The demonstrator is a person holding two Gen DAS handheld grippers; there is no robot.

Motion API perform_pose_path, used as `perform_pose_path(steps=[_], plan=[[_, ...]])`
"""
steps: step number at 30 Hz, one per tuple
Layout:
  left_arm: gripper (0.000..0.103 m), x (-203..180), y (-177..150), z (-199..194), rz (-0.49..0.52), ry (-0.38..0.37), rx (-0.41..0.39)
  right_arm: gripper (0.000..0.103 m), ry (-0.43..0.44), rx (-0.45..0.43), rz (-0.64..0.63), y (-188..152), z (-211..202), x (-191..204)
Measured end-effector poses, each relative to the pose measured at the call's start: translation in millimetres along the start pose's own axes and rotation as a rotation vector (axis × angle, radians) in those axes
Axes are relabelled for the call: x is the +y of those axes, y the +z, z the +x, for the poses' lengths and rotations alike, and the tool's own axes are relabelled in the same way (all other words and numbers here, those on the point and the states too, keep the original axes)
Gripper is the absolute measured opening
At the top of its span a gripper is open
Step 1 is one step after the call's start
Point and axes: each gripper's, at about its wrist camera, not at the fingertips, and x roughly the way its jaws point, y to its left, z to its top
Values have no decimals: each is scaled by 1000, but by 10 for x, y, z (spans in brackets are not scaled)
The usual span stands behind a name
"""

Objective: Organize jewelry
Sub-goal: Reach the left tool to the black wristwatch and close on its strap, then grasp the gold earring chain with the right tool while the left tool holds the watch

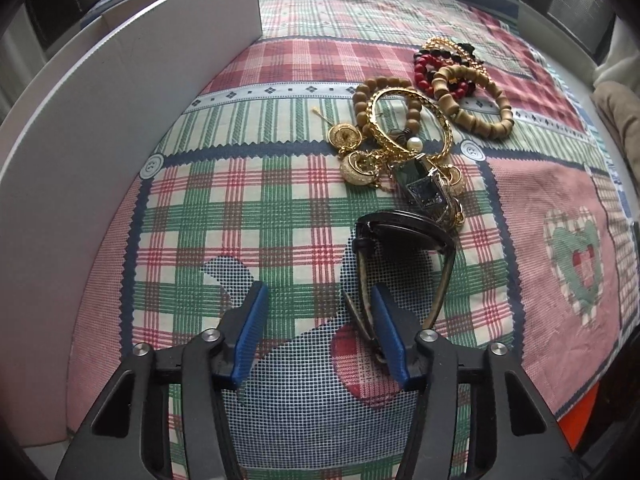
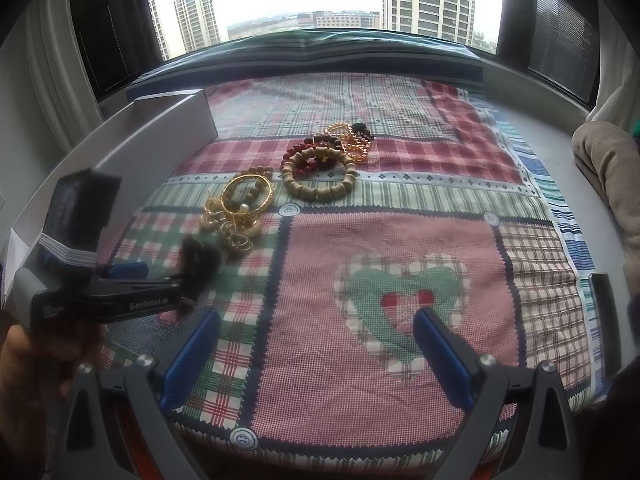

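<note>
A heap of jewelry lies on the plaid cloth: a gold bangle [image 1: 412,124], wooden bead bracelets [image 1: 476,108], red beads [image 1: 424,72], gold earrings [image 1: 352,152] and a dark pendant [image 1: 424,188]. Dark sunglasses [image 1: 404,236] lie just ahead of my left gripper [image 1: 316,324], one arm beside its right finger. The left gripper is open and holds nothing. My right gripper [image 2: 316,340] is open and empty above the heart patch, well right of the heap [image 2: 240,208]. The left gripper [image 2: 132,280] shows in the right wrist view.
A white open box [image 1: 132,92] stands along the left edge, also in the right wrist view [image 2: 160,136]. The plaid cloth [image 2: 380,208] covers the surface. A window ledge runs behind. A beige cushion [image 2: 612,168] sits at the right.
</note>
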Motion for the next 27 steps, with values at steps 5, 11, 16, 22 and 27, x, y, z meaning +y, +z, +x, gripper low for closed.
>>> perform_pose_path(steps=[5, 11, 16, 22, 27], plan=[[11, 66, 39, -17, -10, -27, -10, 99, 6, 6, -1, 60, 109, 18], [10, 368, -125, -140, -24, 17, -8, 99, 121, -1, -33, 149, 347, 169], [10, 618, -250, -251, -46, 81, -8, 64, 249, 22, -119, 315, 703, 520], [10, 725, -289, -222, -61, 95, -4, 61, 223, 71, -200, 456, 1203, 832], [10, 740, -311, -228, -51, 89, -8, 27, 211, 111, -197, 439, 1296, 813]])
